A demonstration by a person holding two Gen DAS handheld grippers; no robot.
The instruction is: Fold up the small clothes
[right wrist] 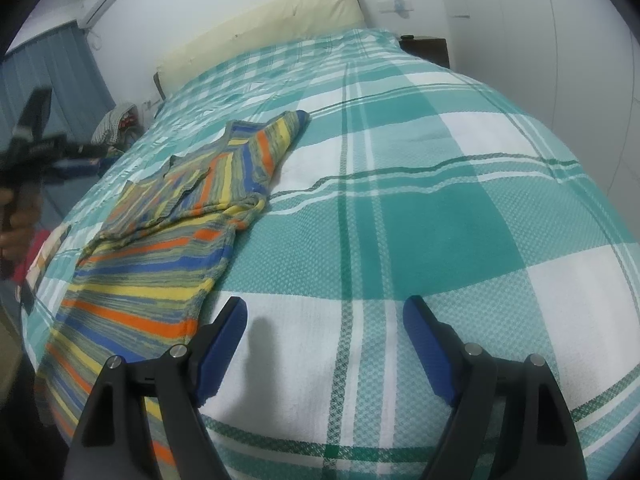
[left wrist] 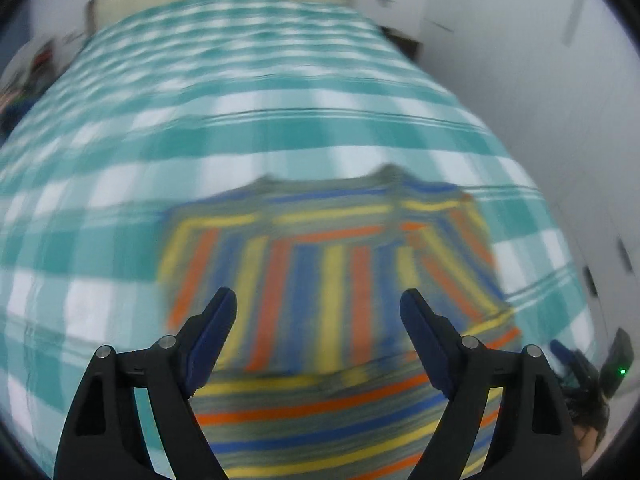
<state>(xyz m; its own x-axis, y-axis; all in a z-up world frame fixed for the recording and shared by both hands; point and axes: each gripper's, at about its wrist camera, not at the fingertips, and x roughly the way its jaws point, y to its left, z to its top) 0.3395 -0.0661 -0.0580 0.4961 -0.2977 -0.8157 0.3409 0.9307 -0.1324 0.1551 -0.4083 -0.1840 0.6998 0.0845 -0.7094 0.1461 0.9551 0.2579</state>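
Note:
A knitted top striped in orange, yellow, blue and grey (left wrist: pixel 320 280) lies flat on the teal and white checked bed cover (left wrist: pixel 280 100). Its upper part is folded over itself. My left gripper (left wrist: pixel 318 300) hangs open just above the top's middle, with nothing between the fingers; this view is blurred. In the right wrist view the top (right wrist: pixel 160 232) lies at the left. My right gripper (right wrist: pixel 324 312) stands open over bare bed cover (right wrist: pixel 440 200) to the right of the top's hem, apart from it. A hand (right wrist: pixel 16 224) at the far left holds the blurred left gripper.
A cream pillow (right wrist: pixel 260 28) lies along the head of the bed. A dark nightstand (right wrist: pixel 424 50) stands at the back right by the white wall. A heap of cloth (right wrist: pixel 116 124) and blue curtains (right wrist: pixel 52 72) are beyond the bed's left side.

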